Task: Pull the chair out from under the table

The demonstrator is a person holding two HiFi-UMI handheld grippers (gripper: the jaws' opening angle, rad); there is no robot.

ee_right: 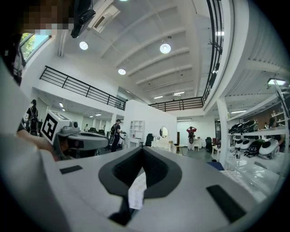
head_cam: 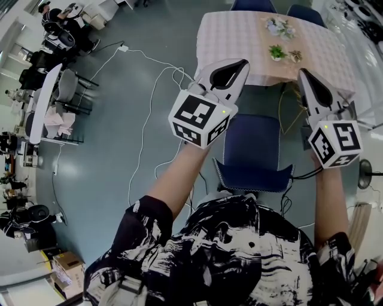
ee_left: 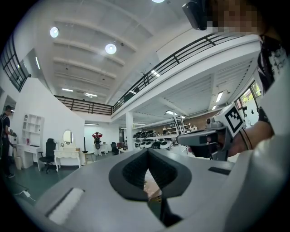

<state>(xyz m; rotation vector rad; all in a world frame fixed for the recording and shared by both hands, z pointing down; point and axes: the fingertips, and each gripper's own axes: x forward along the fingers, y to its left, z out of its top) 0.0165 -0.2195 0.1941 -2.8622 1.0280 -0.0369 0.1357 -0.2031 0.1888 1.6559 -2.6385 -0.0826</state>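
Note:
A blue chair (head_cam: pixel 251 143) stands at the near side of the table (head_cam: pixel 239 42), which has a pink checked cloth. The chair's backrest (head_cam: pixel 254 177) is just in front of my body, and its seat shows between the table edge and me. My left gripper (head_cam: pixel 242 61) is held level over the table's near edge, above the chair's left side, shut and empty. My right gripper (head_cam: pixel 302 72) hovers level above the chair's right side, also shut with nothing in it. Neither touches the chair. In the gripper views the left gripper (ee_left: pixel 147 150) and the right gripper (ee_right: pixel 144 148) point across the hall, jaws together.
Small potted plants (head_cam: pixel 276 52) sit on the table. Two more blue chairs (head_cam: pixel 253 5) stand at its far side. White cables (head_cam: pixel 149 77) trail over the floor at left, with desks and office chairs (head_cam: pixel 66 89) beyond. A round stand base (head_cam: pixel 365 173) lies at right.

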